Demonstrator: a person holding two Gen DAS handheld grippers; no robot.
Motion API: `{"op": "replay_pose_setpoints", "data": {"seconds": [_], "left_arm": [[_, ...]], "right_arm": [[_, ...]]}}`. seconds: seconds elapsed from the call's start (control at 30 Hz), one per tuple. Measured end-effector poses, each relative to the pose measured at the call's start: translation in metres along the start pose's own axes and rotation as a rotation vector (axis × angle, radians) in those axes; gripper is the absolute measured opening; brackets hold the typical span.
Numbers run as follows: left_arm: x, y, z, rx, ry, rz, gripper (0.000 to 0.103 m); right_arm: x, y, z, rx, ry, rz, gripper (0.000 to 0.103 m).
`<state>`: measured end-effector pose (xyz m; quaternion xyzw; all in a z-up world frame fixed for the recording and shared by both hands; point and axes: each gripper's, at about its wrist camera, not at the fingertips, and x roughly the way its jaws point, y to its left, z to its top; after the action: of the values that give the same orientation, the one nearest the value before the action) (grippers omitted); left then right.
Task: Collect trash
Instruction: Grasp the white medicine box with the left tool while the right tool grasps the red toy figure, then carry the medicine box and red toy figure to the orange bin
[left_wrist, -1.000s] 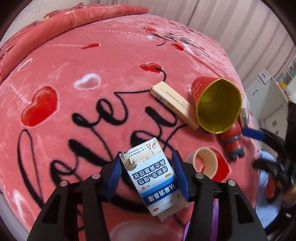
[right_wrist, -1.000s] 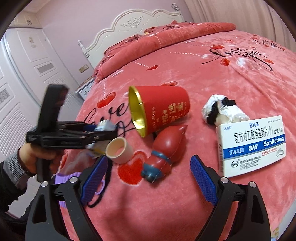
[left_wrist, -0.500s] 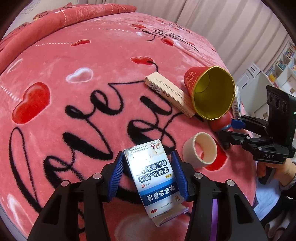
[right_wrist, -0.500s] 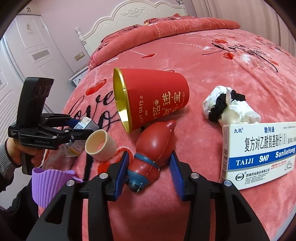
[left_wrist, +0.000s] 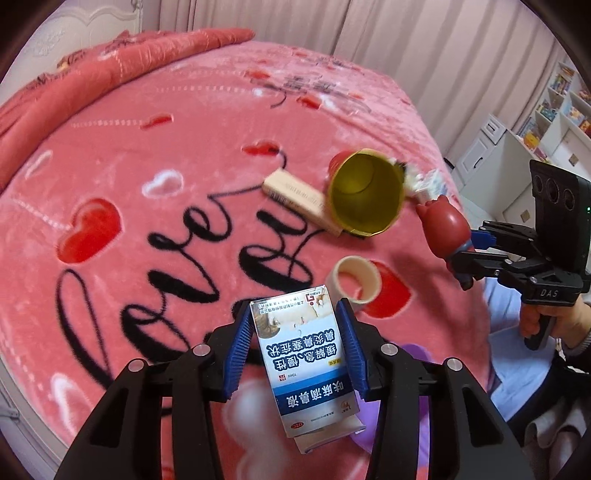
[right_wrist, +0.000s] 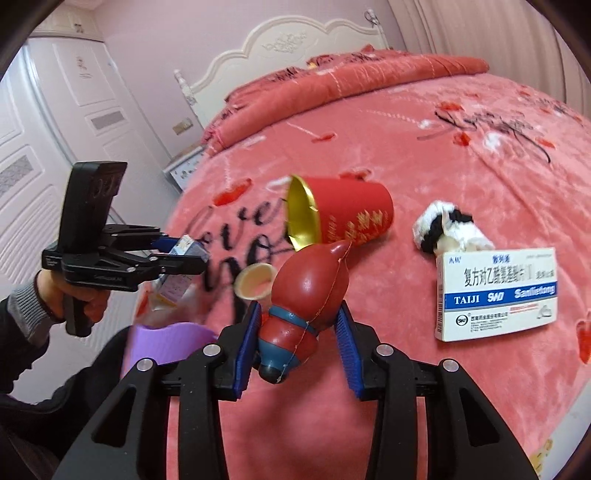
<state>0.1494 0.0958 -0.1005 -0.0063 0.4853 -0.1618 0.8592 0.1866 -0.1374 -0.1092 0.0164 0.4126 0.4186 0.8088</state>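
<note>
Nearby, red cup (left_wrist: 364, 192), tape roll (left_wrist: 356, 278).

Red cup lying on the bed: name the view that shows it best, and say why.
Right wrist view: the red cup lies side-on, showing its gold rim and printed wall. The left wrist view looks straight into its gold mouth, blurred, with almost no red outside visible.

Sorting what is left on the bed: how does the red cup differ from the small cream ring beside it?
The red cup is far bigger than the cream ring. The cup is red outside with a gold lining and gold print; the ring is plain cream. The cup tapers to a closed base, while the ring looks like a short open band. Both lie on their sides on the pink blanket, mouths turned toward the purple bin.
</note>
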Motion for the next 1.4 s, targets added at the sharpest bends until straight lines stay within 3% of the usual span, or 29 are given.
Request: {"op": "replay_pose_setpoints", "data": {"seconds": [0.3, 0.67, 1.07, 1.4], "left_arm": [[-0.048, -0.051, -0.005, 0.132, -0.055, 0.002, 0.048], [-0.084, -0.113, -0.028, 0.252, -0.081, -0.033, 0.048], [-0.083, -0.169, -0.044, 0.354, -0.066, -0.089, 0.048], [-0.058, -0.228, -0.019, 0.493, -0.048, -0.152, 0.048]], "right_arm": [[-0.069, 0.043, -0.007, -0.095, -0.041, 0.031, 0.041], [-0.141, 0.066, -0.038, -0.126, -0.072, 0.024, 0.041], [-0.197, 0.07, -0.077, -0.083, -0.134, -0.004, 0.041], [-0.24, 0.049, -0.099, -0.025, -0.204, -0.057, 0.041]]}}
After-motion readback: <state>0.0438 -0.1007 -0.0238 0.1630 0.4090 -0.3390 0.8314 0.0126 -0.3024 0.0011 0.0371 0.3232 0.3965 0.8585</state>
